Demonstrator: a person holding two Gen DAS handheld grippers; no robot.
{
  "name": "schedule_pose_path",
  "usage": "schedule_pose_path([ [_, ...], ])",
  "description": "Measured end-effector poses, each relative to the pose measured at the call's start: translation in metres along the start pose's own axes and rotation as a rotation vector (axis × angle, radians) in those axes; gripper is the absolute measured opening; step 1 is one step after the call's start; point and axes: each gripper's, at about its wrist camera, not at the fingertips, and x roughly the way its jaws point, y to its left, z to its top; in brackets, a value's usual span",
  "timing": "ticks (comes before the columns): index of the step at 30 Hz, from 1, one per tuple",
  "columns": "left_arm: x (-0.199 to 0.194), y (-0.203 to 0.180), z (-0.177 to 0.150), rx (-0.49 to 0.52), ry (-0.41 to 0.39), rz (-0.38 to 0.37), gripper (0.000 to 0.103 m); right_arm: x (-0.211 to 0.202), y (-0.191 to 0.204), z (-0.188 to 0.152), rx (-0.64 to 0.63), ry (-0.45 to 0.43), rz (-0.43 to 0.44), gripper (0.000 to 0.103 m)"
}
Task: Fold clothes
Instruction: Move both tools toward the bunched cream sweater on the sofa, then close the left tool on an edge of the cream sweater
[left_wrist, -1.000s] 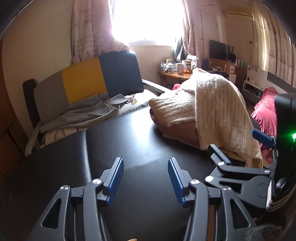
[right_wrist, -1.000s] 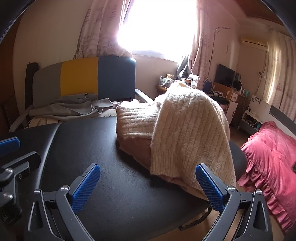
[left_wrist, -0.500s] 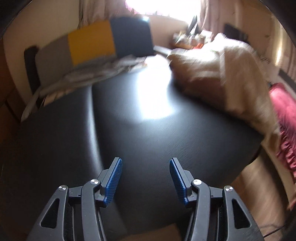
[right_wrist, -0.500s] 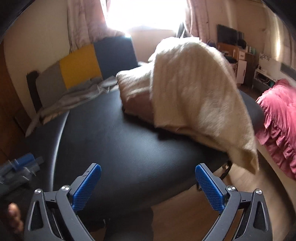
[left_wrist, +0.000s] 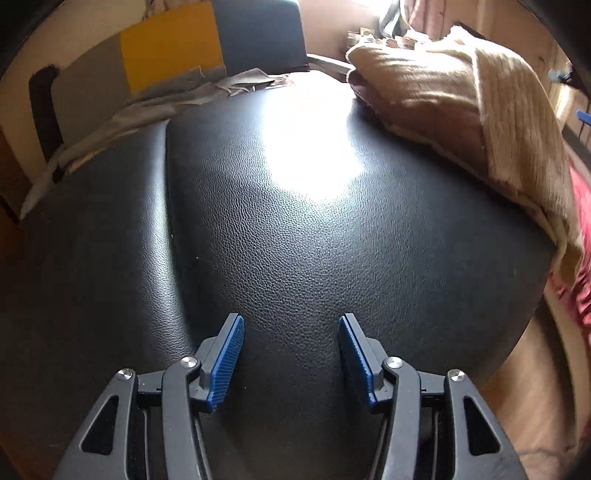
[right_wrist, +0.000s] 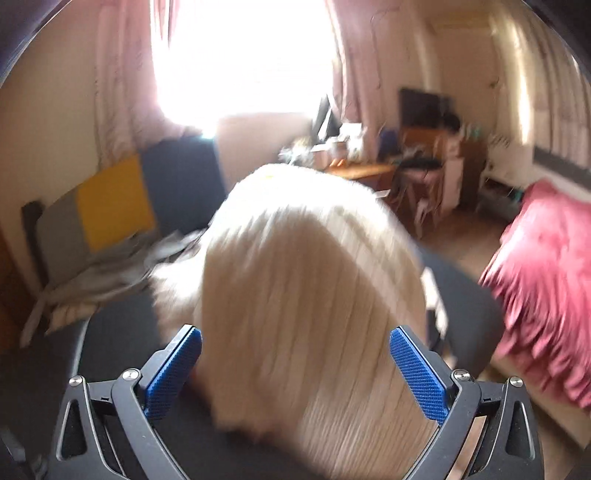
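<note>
A wide black leather-textured padded tabletop (left_wrist: 295, 229) fills most of the left wrist view, with a bright patch of window glare toward its far middle. On its far right lies the cream ribbed knit sweater (left_wrist: 509, 110), draped in a heap over a brownish garment (left_wrist: 424, 110) beneath it, one edge hanging off the right rim of the tabletop. In the blurred right wrist view the same cream sweater (right_wrist: 306, 295) bulks up close, rising just ahead of the tool. Beyond the tabletop on the far left stands a chair back in grey, yellow and dark blue panels (left_wrist: 173, 62), and a crumpled grey cloth (left_wrist: 166, 99) lies at its foot along the far left edge. A pink-red ruffled bedspread (right_wrist: 543, 280) covers a bed on the right. The left tool (left_wrist: 291, 352) hangs over bare leather near the front edge, its blue ribbed pads parted and empty, released. The right tool (right_wrist: 295, 369) stands spread wide, released, with the sweater bulging between its blue pads; the blur hides whether either pad touches the knit.
</note>
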Motion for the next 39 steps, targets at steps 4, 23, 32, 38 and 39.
schedule_pose_path([
  [4,0.005,0.012,0.002,-0.048,0.007,-0.011,0.072,0.043,-0.009,0.031,-0.035,0.046,-0.069,0.103],
  [23,0.015,0.021,0.007,-0.129,0.024,-0.061,0.098,0.023,0.085,-0.09,0.097,0.308,0.526,0.103],
  [32,-0.038,-0.009,0.102,-0.047,-0.178,-0.08,0.078,-0.022,0.071,-0.154,0.089,0.295,0.491,0.103],
  [38,-0.086,-0.068,0.196,0.151,-0.322,-0.196,0.078,-0.015,0.097,-0.176,0.006,0.321,0.461,0.103],
  [39,-0.09,-0.08,0.21,0.189,-0.344,-0.197,0.078,-0.013,0.101,-0.178,-0.015,0.325,0.459,0.103],
])
